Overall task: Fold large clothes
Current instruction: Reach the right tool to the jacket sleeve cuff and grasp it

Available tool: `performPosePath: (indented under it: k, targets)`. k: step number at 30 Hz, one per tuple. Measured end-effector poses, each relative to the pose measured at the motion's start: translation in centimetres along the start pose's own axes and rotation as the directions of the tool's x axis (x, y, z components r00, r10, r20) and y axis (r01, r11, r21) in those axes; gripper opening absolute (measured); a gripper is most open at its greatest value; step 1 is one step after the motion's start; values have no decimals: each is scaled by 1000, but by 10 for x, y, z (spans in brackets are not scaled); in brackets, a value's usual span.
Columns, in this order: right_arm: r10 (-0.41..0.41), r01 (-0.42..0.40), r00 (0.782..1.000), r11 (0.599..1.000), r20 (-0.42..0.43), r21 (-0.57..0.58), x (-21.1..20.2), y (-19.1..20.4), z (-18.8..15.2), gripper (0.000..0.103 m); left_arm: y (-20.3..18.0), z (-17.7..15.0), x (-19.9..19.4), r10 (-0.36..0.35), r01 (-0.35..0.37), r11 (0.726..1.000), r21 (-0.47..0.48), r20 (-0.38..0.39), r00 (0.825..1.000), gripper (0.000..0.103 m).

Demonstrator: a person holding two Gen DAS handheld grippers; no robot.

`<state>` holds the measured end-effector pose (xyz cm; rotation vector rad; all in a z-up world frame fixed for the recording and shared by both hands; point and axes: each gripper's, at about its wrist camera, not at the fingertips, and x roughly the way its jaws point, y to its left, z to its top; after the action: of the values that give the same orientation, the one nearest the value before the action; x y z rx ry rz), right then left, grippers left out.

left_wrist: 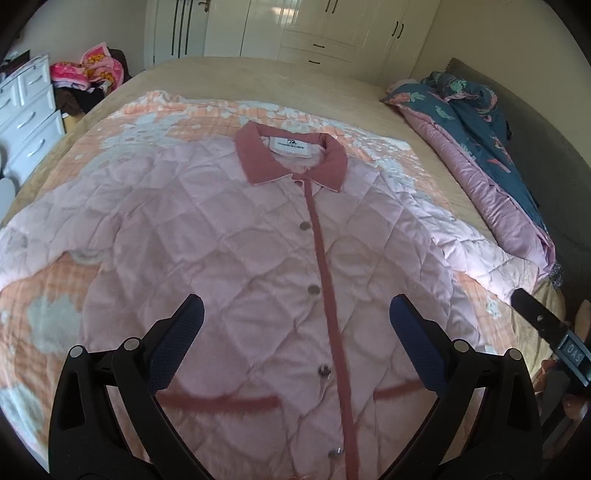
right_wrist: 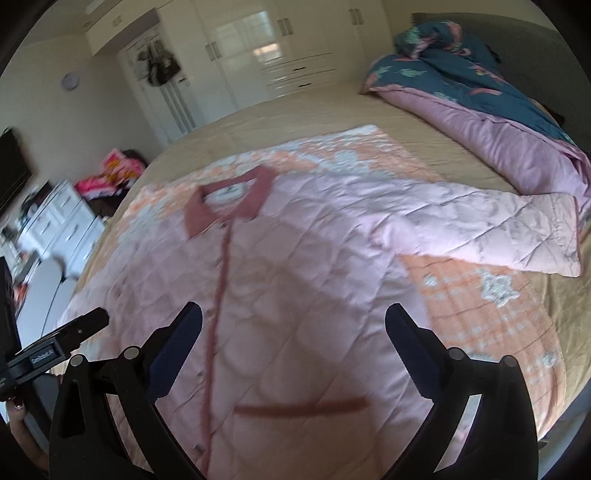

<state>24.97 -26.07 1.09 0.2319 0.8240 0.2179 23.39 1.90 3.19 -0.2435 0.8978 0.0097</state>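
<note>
Pink quilted jacket (left_wrist: 236, 236) lies flat, face up, on an orange/white patterned blanket (left_wrist: 48, 295) spread over the bed (left_wrist: 280, 79). Collar (left_wrist: 291, 157) is darker rose, pointing toward the far wardrobe (left_wrist: 332, 29); same-colour placket runs down the front w/ buttons beside it, buttoned up. Both sleeves spread out to the sides; right sleeve (right_wrist: 491, 229) reaches toward a bunched pink/teal duvet (right_wrist: 480, 110) at the headboard side.

Left tool (left_wrist: 295, 317) hovers over the jacket's lower front, jaws wide, nothing in them. Right tool (right_wrist: 293, 325) likewise wide and empty, above the jacket near a pocket trim (right_wrist: 301, 406). Right wrist view is motion-blurred.

White drawers (left_wrist: 26, 114) & a pile of pink clothes (left_wrist: 88, 70) stand off the bed's far left.
</note>
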Motion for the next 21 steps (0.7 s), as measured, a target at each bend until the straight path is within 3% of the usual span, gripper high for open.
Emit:
performPosePath:
  k: [3, 6, 14, 21]
  targets:
    - [-30, 30, 1000, 998, 1, 51, 10, -24, 10, 99, -9, 15, 17, -21, 21, 1000, 7, -4, 1000, 94]
    - [-74, 73, 997, 991, 6, 112, 19, -54, 19, 99, -15, 28, 34, -102, 102, 994, -33, 2, 995, 94]
    - [-189, 187, 982, 931, -24, 312, 48, -155, 26, 99, -46, 53, 92, -50, 50, 999, 6, -50, 998, 94]
    - [-235, 237, 969, 831, -69, 504, 70, -243, 17, 99, -63, 65, 130, -41, 44, 998, 45, -76, 996, 94]
